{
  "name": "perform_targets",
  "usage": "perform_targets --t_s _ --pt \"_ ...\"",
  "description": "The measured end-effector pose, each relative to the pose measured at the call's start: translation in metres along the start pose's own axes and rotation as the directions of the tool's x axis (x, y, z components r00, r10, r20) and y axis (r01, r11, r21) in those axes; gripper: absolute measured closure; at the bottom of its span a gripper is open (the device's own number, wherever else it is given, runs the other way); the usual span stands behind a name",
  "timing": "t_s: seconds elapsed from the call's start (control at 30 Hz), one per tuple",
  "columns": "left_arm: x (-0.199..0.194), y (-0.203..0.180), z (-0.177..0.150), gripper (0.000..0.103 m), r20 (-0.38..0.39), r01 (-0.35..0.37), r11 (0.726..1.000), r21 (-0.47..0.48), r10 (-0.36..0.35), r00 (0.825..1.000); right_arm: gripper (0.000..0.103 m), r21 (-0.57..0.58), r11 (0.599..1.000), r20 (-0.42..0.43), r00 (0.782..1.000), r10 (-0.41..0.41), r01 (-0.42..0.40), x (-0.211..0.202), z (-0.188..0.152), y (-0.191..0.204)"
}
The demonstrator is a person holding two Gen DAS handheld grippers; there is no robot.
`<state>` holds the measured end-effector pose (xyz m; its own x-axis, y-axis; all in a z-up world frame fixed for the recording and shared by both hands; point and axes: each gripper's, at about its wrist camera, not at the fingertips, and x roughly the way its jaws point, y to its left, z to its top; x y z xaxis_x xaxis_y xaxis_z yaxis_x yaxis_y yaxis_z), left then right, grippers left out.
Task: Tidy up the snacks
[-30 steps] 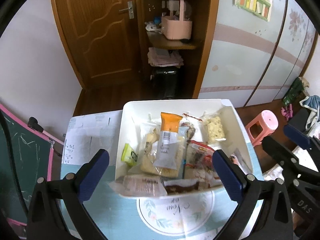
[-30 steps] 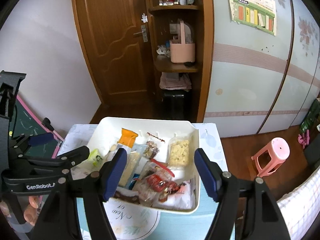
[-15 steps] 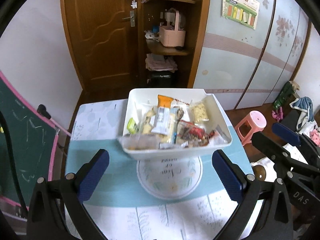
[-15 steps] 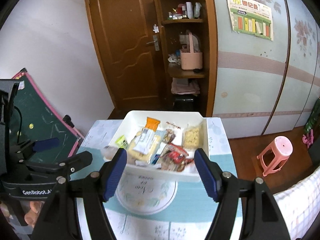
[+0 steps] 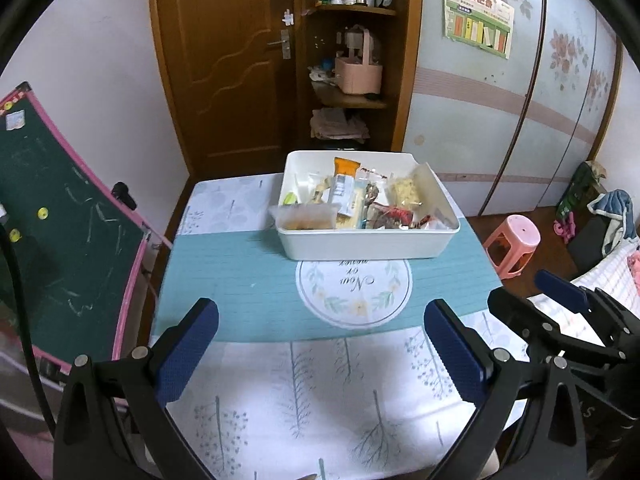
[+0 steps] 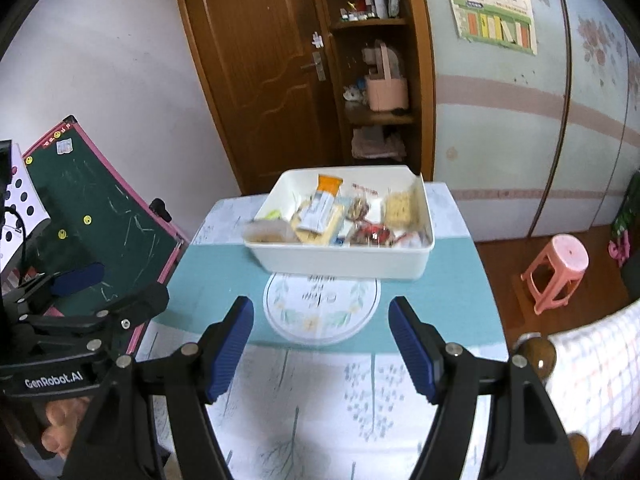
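A white bin (image 5: 366,245) stands on the far half of the table and holds several packaged snacks (image 5: 344,196), among them an orange-topped bar (image 5: 345,166) and a clear bag of pale pieces (image 5: 405,191). One packet (image 5: 304,216) hangs over its left front rim. The bin also shows in the right wrist view (image 6: 340,258). My left gripper (image 5: 320,354) is open and empty over the near part of the table, well back from the bin. My right gripper (image 6: 322,352) is open and empty, also back from the bin, to the right of the left one.
The table carries a teal runner (image 5: 248,292) with a round printed mat (image 5: 354,292) and a white tree-print cloth (image 5: 320,400). A green chalkboard (image 5: 60,232) leans at the left. A pink stool (image 5: 514,244) stands at the right. A wooden door (image 5: 224,60) and shelves (image 5: 352,92) are behind.
Both grippers have pulled back and up from the bin, which now looks smaller and farther away. Both stayed open and empty.
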<state>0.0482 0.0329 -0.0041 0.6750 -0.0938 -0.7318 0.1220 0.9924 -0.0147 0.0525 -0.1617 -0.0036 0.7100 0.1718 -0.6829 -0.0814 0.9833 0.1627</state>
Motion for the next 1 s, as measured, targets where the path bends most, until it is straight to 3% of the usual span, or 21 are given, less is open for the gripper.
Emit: perform_targets --t_s 0.17,0.5,0.63,1.0 --pt "-0.008 0.002 -0.020 0.001 -0.003 -0.032 0.999 -0.034 0.032 0.999 0.032 0.005 0.999 0.008 0.999 -0.043 0.043 -0.010 -0.018 0.008" --pt "-0.009 0.000 -0.039 0.001 -0.029 -0.117 0.991 -0.072 0.115 0.993 0.032 0.074 0.991 -0.061 0.992 -0.110 0.114 -0.008 -0.036 0.007" --pt "-0.008 -0.004 -0.042 0.001 -0.025 -0.126 0.990 -0.057 0.125 0.992 0.032 0.073 0.987 -0.053 0.988 -0.142 0.146 -0.011 -0.042 0.007" --pt "-0.009 -0.003 -0.044 0.001 -0.011 -0.117 0.992 -0.055 0.116 0.993 0.032 0.071 0.989 -0.054 0.990 -0.128 0.132 -0.010 -0.046 0.010"
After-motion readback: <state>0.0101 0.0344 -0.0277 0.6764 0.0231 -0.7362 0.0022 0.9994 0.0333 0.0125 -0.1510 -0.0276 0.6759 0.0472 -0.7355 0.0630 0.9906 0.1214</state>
